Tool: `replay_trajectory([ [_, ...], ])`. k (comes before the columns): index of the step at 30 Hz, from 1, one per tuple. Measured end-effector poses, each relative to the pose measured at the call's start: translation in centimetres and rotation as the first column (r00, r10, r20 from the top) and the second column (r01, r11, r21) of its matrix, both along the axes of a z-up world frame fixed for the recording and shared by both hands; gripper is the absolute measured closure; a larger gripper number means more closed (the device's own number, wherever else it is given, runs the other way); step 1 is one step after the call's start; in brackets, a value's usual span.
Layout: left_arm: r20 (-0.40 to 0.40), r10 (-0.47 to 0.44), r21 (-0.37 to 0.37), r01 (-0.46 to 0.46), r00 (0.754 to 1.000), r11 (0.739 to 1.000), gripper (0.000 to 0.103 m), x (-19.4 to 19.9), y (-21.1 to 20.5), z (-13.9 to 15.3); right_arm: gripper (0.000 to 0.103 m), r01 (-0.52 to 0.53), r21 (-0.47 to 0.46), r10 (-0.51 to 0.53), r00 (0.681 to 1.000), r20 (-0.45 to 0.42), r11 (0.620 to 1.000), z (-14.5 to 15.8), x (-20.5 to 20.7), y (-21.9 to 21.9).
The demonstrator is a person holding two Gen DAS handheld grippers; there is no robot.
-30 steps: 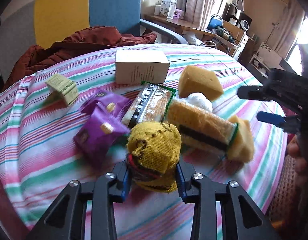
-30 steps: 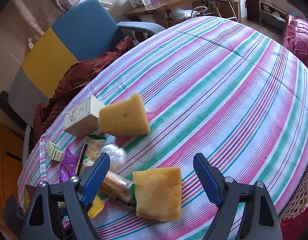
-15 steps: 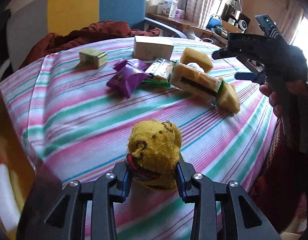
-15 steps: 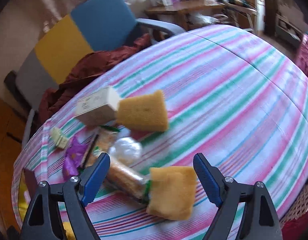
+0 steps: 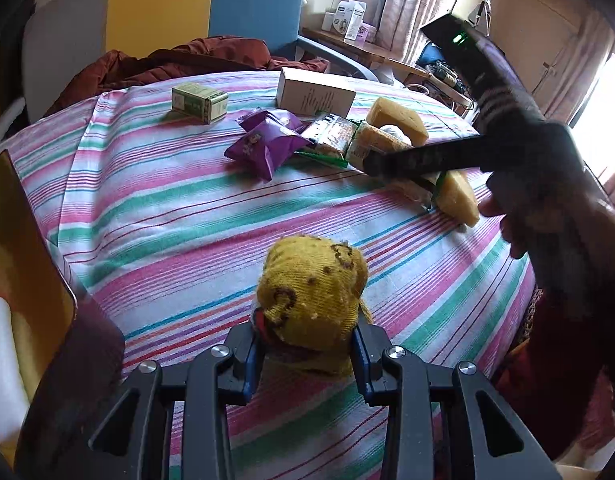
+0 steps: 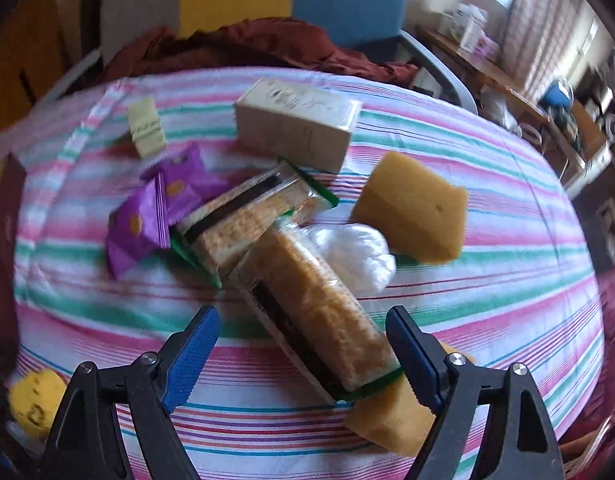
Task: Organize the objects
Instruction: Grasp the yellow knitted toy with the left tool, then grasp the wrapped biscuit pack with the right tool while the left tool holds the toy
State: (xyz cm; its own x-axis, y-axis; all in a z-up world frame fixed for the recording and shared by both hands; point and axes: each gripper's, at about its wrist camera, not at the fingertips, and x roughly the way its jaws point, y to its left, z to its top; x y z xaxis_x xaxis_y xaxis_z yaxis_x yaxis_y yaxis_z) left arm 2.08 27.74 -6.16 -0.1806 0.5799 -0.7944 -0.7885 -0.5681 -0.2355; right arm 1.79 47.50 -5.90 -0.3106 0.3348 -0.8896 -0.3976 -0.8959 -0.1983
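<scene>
My left gripper (image 5: 305,350) is shut on a rolled yellow sock (image 5: 311,292) and holds it above the near edge of the striped table (image 5: 167,216). The sock also shows at the lower left of the right wrist view (image 6: 35,404). My right gripper (image 6: 303,344) is open and hovers over a cracker pack (image 6: 315,316) that lies between its fingers. In the left wrist view the right gripper (image 5: 387,168) reaches over the pile. Two yellow sponges (image 6: 411,208) (image 6: 391,420), a second cracker pack (image 6: 247,216), purple snack packets (image 6: 159,212) and a clear plastic ball (image 6: 351,256) lie clustered.
A white box (image 6: 295,124) and a small green box (image 6: 147,128) lie at the table's far side. A brown jacket (image 5: 179,64) lies on a blue and yellow chair (image 5: 211,4) behind. A brown open container (image 5: 31,248) stands at the left edge.
My left gripper has pulled the sock back from the pile toward the near table edge. My right gripper has swung down and left over the cracker pack.
</scene>
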Motion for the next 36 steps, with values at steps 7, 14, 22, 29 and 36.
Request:
replay_trajectory([
  [7,0.017,0.007,0.002,-0.007,1.000,1.000,0.060,-0.1,-0.1,-0.4,0.047,-0.007,-0.078,0.009,1.000,0.027,0.997,-1.3,0.3,0.9],
  [14,0.003,0.013,0.001,-0.013,1.000,1.000,0.067,0.0,-0.5,-0.2,0.052,-0.080,-0.120,0.073,0.996,-0.057,0.990,0.2,0.9,-0.3],
  [22,-0.067,0.021,0.018,-0.020,0.998,1.000,0.068,0.6,-2.2,2.3,0.052,-0.193,0.011,0.193,0.976,-0.102,0.981,3.3,1.0,-5.4],
  [29,-0.088,0.096,0.077,-0.089,0.992,0.993,0.068,0.5,-6.3,5.2,0.052,-0.266,0.085,0.276,0.951,-0.141,0.960,6.3,0.4,-10.8],
  [36,-0.114,0.217,0.130,-0.203,0.969,0.971,0.068,-0.4,-11.6,7.7,0.052,-0.337,0.128,0.356,0.914,-0.192,0.933,8.8,0.2,-16.8],
])
